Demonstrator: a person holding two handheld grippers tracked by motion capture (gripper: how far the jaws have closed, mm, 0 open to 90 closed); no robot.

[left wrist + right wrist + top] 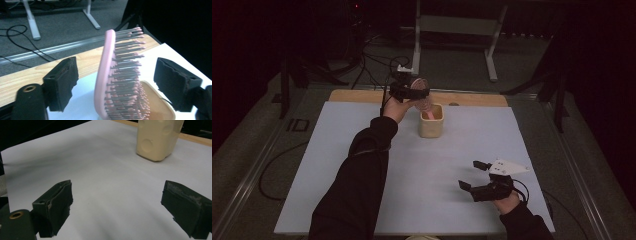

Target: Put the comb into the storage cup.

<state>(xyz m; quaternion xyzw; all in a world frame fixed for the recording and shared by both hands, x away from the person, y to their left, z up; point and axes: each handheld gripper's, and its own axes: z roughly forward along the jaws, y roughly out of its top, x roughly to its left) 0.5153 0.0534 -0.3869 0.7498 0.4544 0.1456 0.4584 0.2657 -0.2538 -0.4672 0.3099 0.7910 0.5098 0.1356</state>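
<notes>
The left gripper (116,82) has its two black jaws spread wide, both pads clear of the pink hairbrush (117,75) that stands upright between them, bristles turned toward the pad at 3 o'clock. The brush's lower end sits in the beige cup (160,110), whose rim shows at 5 o'clock of that view. From above, the cup (431,122) stands on the white table sheet (337,165) near its far edge, at 12 o'clock. The right gripper (475,175) rests low at 4 o'clock of the sheet, well apart from the cup, jaws wide with nothing between them.
</notes>
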